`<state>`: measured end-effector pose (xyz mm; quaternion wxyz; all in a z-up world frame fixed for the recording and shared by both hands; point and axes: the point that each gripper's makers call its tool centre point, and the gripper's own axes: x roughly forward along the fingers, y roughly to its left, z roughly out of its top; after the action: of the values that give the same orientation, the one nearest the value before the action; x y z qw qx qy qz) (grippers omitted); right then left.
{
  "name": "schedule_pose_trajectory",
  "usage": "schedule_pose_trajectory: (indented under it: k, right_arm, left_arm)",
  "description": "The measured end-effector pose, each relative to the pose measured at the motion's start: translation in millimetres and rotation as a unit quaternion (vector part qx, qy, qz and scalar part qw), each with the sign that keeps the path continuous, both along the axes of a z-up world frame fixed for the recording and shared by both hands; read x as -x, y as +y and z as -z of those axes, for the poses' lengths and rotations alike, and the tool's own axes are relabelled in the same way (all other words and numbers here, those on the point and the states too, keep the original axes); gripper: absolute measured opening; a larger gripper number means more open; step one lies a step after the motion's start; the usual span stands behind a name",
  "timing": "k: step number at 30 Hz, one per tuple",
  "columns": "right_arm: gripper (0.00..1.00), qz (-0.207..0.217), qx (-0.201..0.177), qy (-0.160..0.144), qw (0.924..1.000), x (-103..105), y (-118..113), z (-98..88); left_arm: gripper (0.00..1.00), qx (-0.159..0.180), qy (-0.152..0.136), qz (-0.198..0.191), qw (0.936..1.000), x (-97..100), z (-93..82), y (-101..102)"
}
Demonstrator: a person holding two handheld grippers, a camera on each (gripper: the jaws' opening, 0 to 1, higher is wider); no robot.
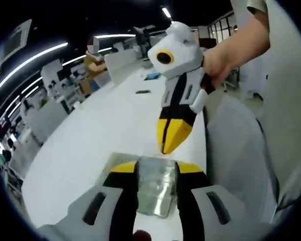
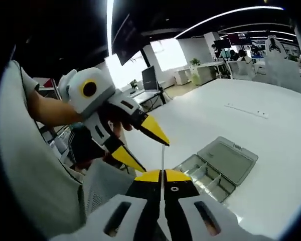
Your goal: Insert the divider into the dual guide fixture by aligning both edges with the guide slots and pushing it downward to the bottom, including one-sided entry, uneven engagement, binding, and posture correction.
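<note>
My right gripper [image 2: 162, 173] is shut on a thin clear divider [image 2: 162, 158], seen edge-on as a pale line rising from its yellow tips. The fixture, a grey translucent compartment box [image 2: 205, 173] with its lid [image 2: 231, 158] laid open, rests on the white table to the right, apart from the divider. My left gripper [image 2: 156, 156] hangs open in the air beside the divider's top. In the left gripper view the box [image 1: 153, 193] shows beyond my open left gripper [image 1: 155, 168]. The right gripper [image 1: 165, 149], held by a hand, points down just above it.
A long white table [image 1: 100, 135] stretches away, with small dark items [image 1: 143, 92] far along it. A flat strip [image 2: 246, 110] lies on the table further out. A person [image 1: 94, 63] sits at the far end. The holder's grey clothing [image 1: 241, 150] is close on the right.
</note>
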<state>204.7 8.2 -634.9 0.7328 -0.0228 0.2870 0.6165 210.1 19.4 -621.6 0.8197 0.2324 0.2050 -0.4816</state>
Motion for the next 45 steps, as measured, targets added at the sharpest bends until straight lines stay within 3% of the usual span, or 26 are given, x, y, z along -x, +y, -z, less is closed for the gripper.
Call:
schedule_pose_trajectory:
  k: [13,27,45]
  right_arm:
    - [0.00,-0.065,0.016,-0.060,0.9959,17.7,4.1,5.4]
    - [0.00,-0.088,0.004,-0.079,0.9930,22.0,3.3,0.6]
    - [0.00,-0.104,0.006,-0.080,0.9913,25.7,2.6,1.6]
  left_arm:
    - [0.14,0.010,0.037,0.016,0.9992,9.6,3.4,-2.4]
    - [0.06,0.005,0.063,0.030,0.9976,13.9,7.1,-0.3]
    - [0.01,0.011,0.103,0.055,0.9930,22.1,6.2,-1.9]
